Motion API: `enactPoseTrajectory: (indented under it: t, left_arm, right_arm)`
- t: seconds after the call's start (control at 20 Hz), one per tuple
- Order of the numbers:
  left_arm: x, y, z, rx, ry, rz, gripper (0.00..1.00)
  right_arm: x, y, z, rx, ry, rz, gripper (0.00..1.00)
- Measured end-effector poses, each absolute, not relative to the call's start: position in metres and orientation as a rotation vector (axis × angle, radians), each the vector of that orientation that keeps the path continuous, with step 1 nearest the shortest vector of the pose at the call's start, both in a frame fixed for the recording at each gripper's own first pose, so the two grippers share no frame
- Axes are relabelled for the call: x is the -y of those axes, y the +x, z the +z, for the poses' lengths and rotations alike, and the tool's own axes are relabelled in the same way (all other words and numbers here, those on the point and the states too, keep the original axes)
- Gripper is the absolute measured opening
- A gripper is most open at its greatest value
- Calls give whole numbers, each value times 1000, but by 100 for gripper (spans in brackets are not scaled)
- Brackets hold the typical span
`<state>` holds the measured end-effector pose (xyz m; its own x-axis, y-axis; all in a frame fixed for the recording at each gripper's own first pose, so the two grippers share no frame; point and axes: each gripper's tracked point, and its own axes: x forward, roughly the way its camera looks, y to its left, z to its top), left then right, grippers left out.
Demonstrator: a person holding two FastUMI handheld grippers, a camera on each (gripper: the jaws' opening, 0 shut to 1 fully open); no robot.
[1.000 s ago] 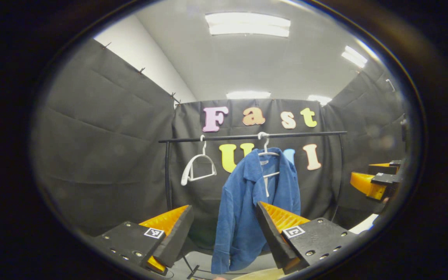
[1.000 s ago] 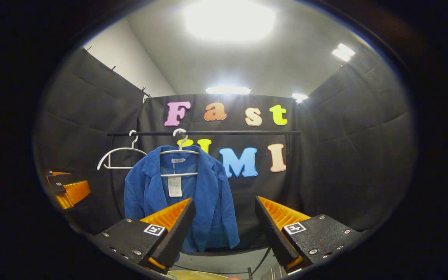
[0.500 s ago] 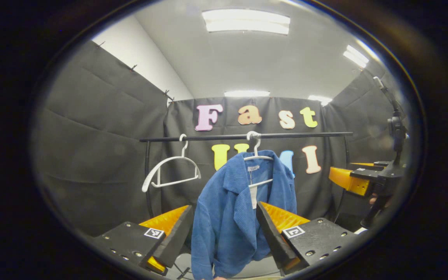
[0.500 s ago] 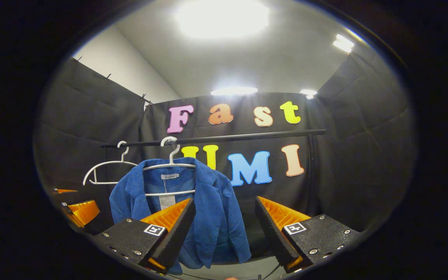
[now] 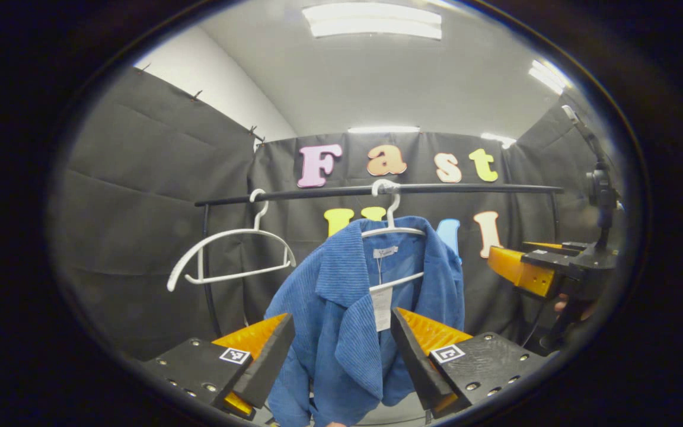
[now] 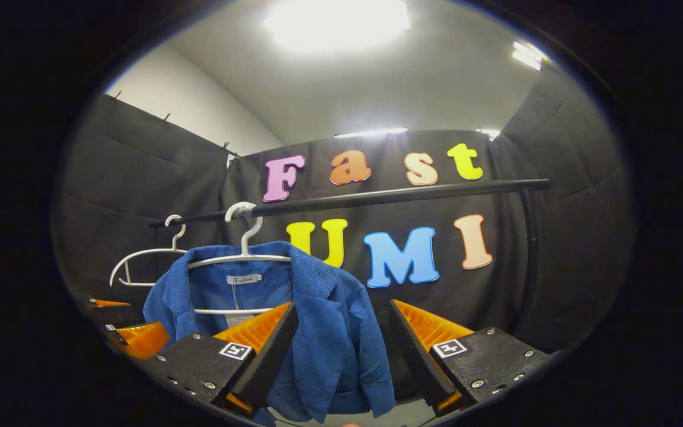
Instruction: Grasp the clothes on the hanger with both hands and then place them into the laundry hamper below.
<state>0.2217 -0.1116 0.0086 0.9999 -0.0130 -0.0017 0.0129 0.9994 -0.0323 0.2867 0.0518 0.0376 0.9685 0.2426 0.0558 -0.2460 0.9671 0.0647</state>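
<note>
A blue corduroy jacket (image 5: 347, 320) hangs on a white hanger (image 5: 392, 228) from a black rail (image 5: 436, 190). My left gripper (image 5: 341, 350) is open, its fingers framing the jacket's front from a short distance. The right gripper (image 5: 531, 270) also appears at the right of the left gripper view, held by a hand. In the right gripper view the jacket (image 6: 324, 332) hangs at lower left on its hanger (image 6: 241, 255). My right gripper (image 6: 341, 350) is open, with the jacket's right shoulder and sleeve between its fingers but not touched. The left gripper (image 6: 134, 338) shows at the far left.
An empty white hanger (image 5: 229, 255) hangs on the rail to the left of the jacket, also seen as the empty hanger (image 6: 140, 261) in the right gripper view. The rail's upright post (image 6: 531, 261) stands at the right. Black cloth walls close in on all sides.
Both grippers have moved closer to the jacket and the rail, which look larger now. The jacket sits lower between the fingers. Both grippers stay open.
</note>
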Motion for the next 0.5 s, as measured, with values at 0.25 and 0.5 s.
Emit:
enactPoseTrajectory:
  t: [0.25, 0.5]
  left_arm:
    - [122, 258, -6, -31, -12, 37, 93]
    - [127, 288, -21, -55, 11, 85, 94]
  right_arm:
    - [-81, 324, 20, 26, 89, 361, 94]
    - [-107, 358, -9, -28, 89, 425, 94]
